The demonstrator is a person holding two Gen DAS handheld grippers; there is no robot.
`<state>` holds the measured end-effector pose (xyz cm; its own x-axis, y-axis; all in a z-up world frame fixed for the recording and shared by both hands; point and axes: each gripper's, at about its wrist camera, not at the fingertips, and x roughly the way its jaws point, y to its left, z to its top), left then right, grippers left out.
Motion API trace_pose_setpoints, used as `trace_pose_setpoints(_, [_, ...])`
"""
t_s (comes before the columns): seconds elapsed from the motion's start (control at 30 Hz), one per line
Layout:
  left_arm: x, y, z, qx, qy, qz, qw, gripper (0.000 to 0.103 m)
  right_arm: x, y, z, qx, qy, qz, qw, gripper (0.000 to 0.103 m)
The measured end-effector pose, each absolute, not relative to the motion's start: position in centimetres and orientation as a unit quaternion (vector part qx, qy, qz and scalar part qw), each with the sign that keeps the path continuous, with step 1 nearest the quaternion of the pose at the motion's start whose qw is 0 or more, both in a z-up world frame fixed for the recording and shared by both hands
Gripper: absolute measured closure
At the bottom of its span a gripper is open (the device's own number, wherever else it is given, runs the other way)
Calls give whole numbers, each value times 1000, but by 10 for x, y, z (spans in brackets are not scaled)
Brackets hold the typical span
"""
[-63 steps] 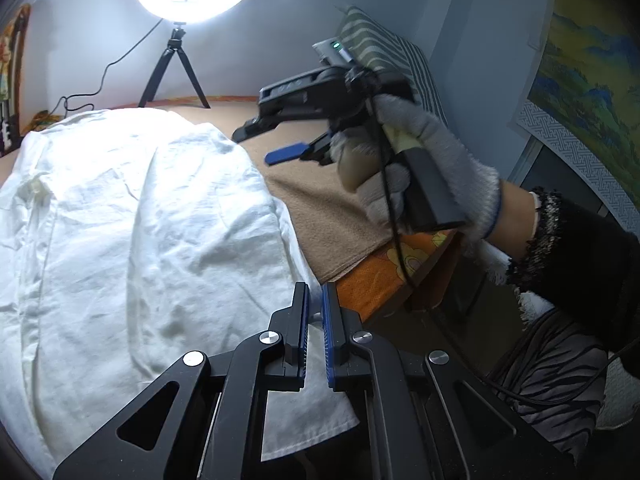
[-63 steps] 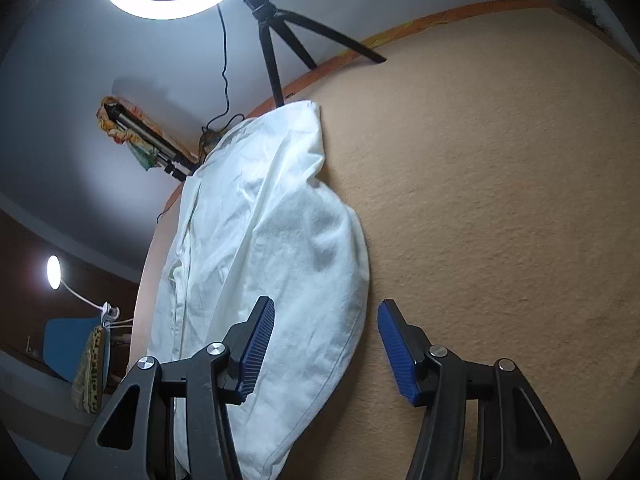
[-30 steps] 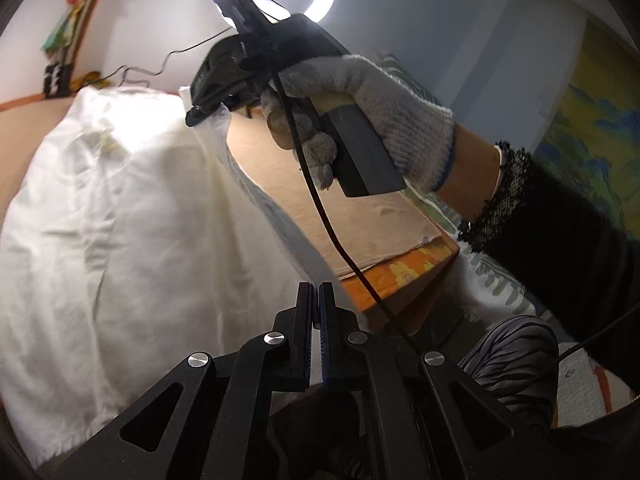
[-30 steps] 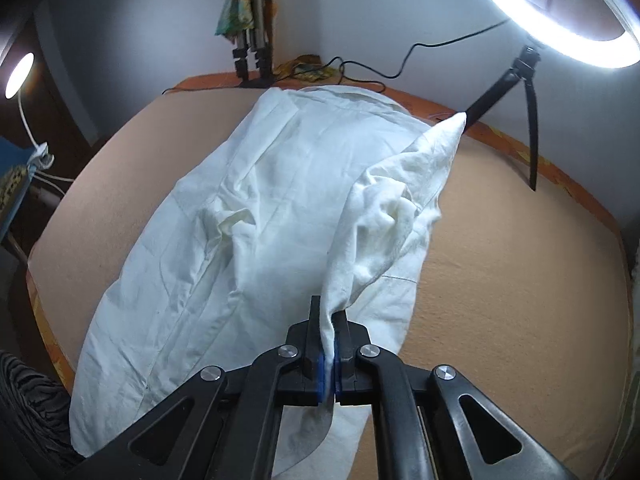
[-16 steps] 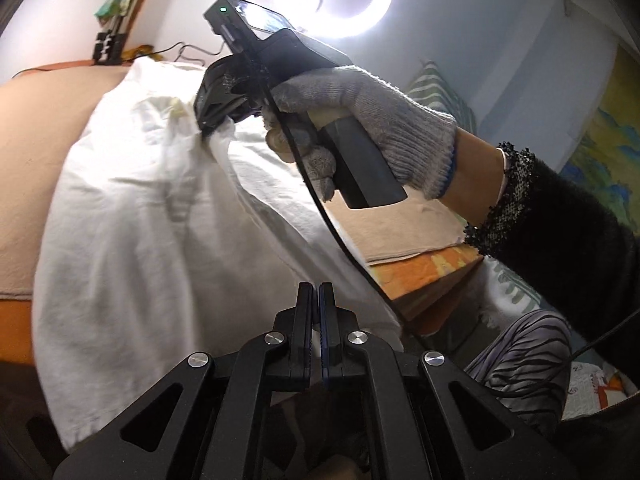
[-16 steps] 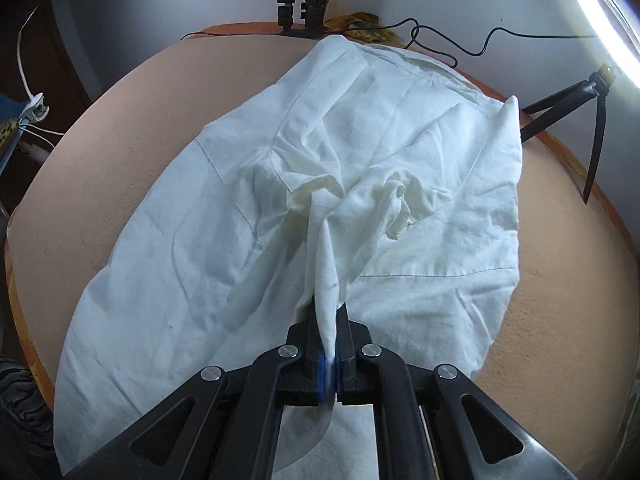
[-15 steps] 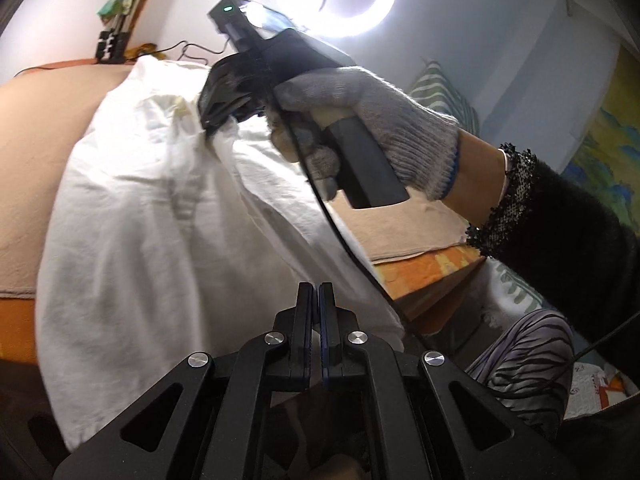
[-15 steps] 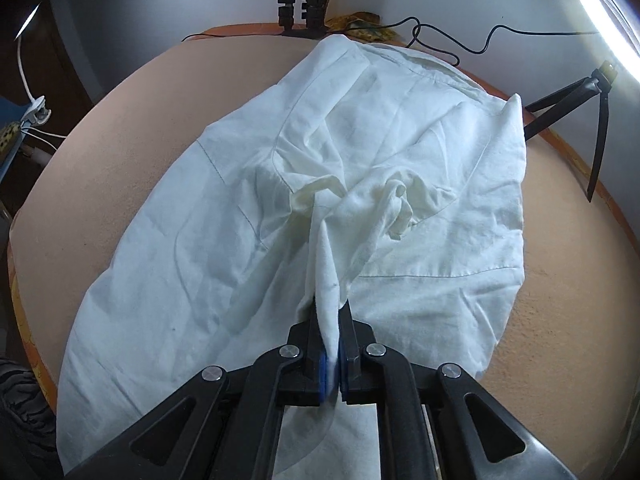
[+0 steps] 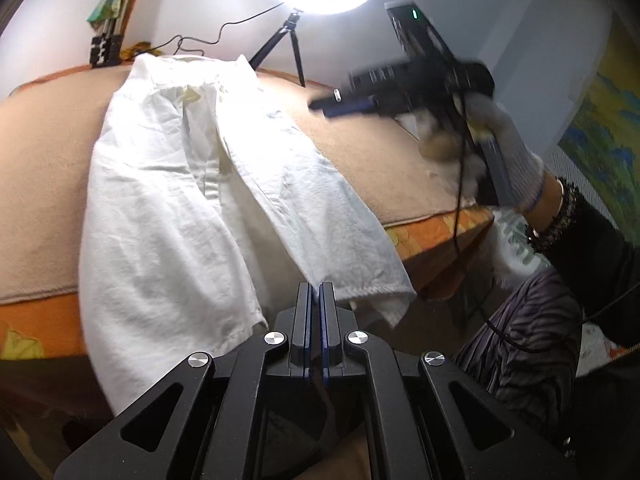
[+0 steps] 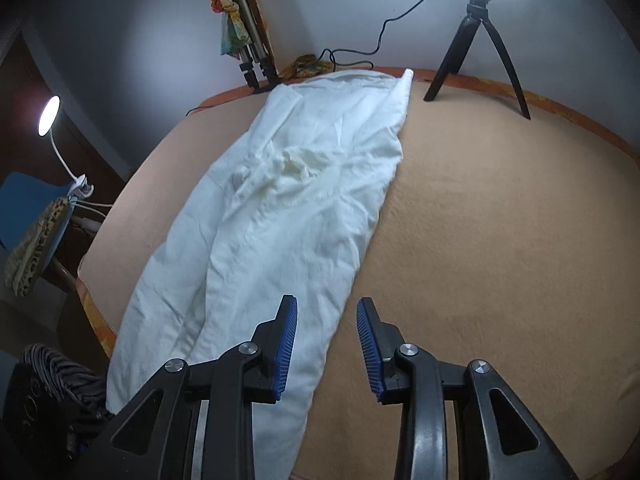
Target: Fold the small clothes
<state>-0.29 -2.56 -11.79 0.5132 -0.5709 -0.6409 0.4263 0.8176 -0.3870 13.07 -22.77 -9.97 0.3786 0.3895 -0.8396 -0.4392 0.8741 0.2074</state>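
A white garment [image 9: 192,200] lies lengthwise on the tan table cover, its right side folded over the middle; it also shows in the right wrist view [image 10: 296,208]. My left gripper [image 9: 315,292] is shut at the garment's near hem, which hangs over the table edge; whether cloth is pinched between the pads is hidden. My right gripper [image 10: 326,320] is open and empty, above the garment's right edge. It shows in the left wrist view [image 9: 344,102], held by a gloved hand above the table, right of the garment.
A ring light on a tripod [image 9: 294,40] stands at the far table edge, also in the right wrist view [image 10: 476,40]. A folded tripod with cloth [image 10: 248,40] leans at the wall. A desk lamp [image 10: 50,116] is far left. The orange table edge [image 9: 436,228] is near.
My right gripper let go of the garment's side, which now lies folded over the middle, opened, and drew back to the right. My left gripper stays shut at the hem.
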Motion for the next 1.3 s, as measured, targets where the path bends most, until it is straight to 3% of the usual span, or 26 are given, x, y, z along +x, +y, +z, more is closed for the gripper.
trace_pose_setpoints(0.2, [-3, -23, -106, -57, 403, -288, 867, 100, 87, -221, -133, -73, 531, 269, 800, 71])
trace_pose_setpoints(0.23, [-2, -23, -102, -50, 401, -289, 868, 100, 82, -221, -137, -77, 533, 268, 799, 73])
trace_pose_setpoints(0.3, [5, -22, -94, -44, 395, -289, 871, 98, 76, -223, -141, -79, 535, 269, 797, 90])
trace_pose_setpoints(0.37, [13, -19, -87, -43, 388, -285, 875, 96, 68, -225, -139, -92, 529, 266, 801, 97])
trace_pose_setpoints(0.47, [35, -19, -77, -33, 379, -280, 881, 96, 61, -228, -137, -112, 530, 261, 799, 97])
trace_pose_setpoints(0.53, [52, -24, -74, -29, 383, -289, 877, 92, 64, -233, -132, -108, 531, 267, 797, 96])
trace_pose_setpoints(0.6, [64, -34, -74, -28, 382, -301, 873, 92, 76, -242, -120, -87, 517, 262, 810, 80])
trace_pose_setpoints(0.73, [74, -67, -83, -3, 387, -349, 854, 92, 119, -253, -94, -42, 483, 251, 838, 79])
trace_pose_setpoints(0.8, [75, -86, -91, 17, 391, -374, 841, 92, 149, -256, -85, -15, 468, 258, 845, 65])
trace_pose_setpoints(0.83, [74, -93, -94, 24, 392, -380, 837, 92, 162, -255, -82, -3, 460, 262, 848, 62])
trace_pose_setpoints(1.3, [75, -117, -127, 44, 420, -431, 797, 92, 328, -216, -127, 74, 464, 269, 841, 60])
